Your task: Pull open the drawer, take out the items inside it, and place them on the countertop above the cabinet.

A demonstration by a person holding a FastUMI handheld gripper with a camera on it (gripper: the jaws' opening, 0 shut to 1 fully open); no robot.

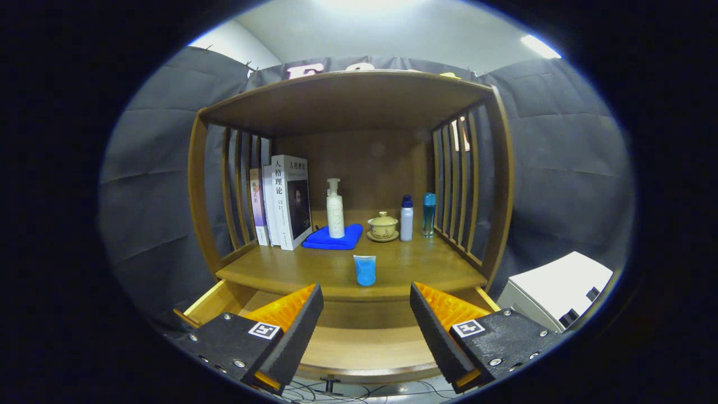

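Two fingers (291,328) of the claw (366,325) stand wide apart and hold nothing. The claw is level and points straight into the cabinet (493,185), above the open drawer (359,348). The part of the drawer bottom seen between the fingers is bare wood.

Just beyond the fingers, near the front edge of the tabletop (280,272), a small blue cup (364,270) stands upright. Further back lies a folded blue cloth (332,238), and a white pump bottle (335,209) stands on it. Left of the cloth several books (283,202) stand upright; the front one has Chinese characters on the cover and spine. Right of the cloth are a lidded teacup (383,226) on a saucer, a white bottle (406,219) with a dark cap, and a blue bottle (428,214), close to the slatted side. The writing on the pump bottle is too small to read.
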